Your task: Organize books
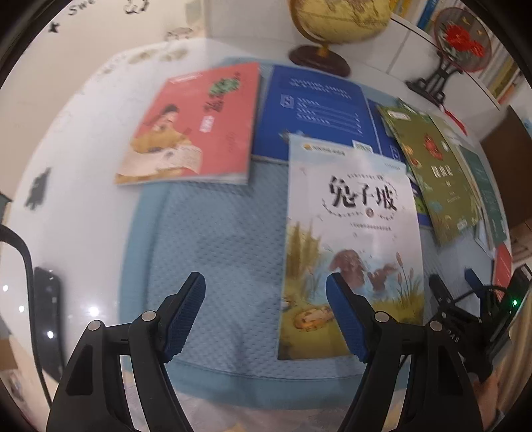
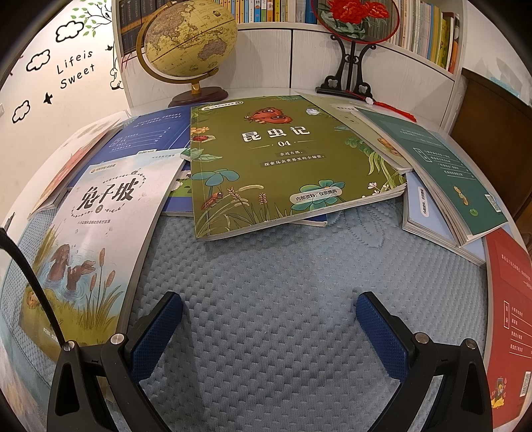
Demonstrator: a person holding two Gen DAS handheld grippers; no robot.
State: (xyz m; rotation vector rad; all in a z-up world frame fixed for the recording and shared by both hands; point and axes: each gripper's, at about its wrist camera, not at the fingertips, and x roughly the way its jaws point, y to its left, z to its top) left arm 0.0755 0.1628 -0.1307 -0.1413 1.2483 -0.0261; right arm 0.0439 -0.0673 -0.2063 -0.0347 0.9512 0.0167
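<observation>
Several books lie scattered flat on a blue textured mat (image 1: 216, 232) (image 2: 282, 282). A white rabbit book (image 1: 352, 239) (image 2: 99, 232) lies nearest. A red book (image 1: 196, 126) lies at the far left, a blue book (image 1: 316, 109) (image 2: 149, 133) behind. A green insect book (image 1: 432, 172) (image 2: 282, 159) rests on other books. A teal book (image 2: 449, 176) and a red-backed book (image 2: 508, 325) lie at the right. My left gripper (image 1: 266, 299) is open above the mat, left of the rabbit book. My right gripper (image 2: 269, 319) is open and empty above the mat, and shows in the left wrist view (image 1: 455, 282).
A globe (image 2: 189, 43) and a round embroidered ornament on a black stand (image 2: 352, 33) stand at the back of the white table (image 1: 83, 166). A bookshelf (image 2: 425, 30) full of books lines the wall behind. A dark object (image 1: 46, 315) and a cable lie at the left.
</observation>
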